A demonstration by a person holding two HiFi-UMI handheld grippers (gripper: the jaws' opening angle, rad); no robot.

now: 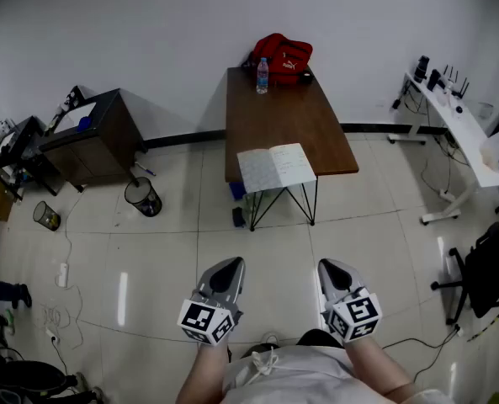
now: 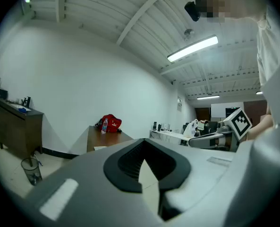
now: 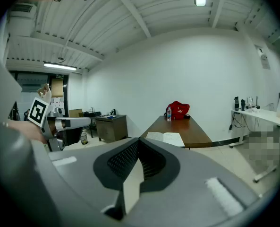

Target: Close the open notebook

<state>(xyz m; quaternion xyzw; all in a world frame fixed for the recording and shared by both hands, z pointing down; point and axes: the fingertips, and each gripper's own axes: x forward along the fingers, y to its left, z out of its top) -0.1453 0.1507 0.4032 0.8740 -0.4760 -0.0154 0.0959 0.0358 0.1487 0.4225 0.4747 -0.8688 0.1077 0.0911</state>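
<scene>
At the lower left, the left gripper (image 1: pixel 229 269) has its fingers pressed together on nothing, likely because the person stands well back. In the middle, the notebook (image 1: pixel 276 167) lies open at the near edge of the table (image 1: pixel 291 116), easy to reach. At the lower right, the right gripper (image 1: pixel 331 269) also has its fingers pressed together, empty.

Notebook (image 1: pixel 276 167) lay on table's (image 1: pixel 291 118) near end; bottle (image 1: pixel 262 76) & bag (image 1: pixel 284 57) at far end; cabinet (image 1: pixel 93 137), bin (image 1: pixel 142 197) to left.
</scene>
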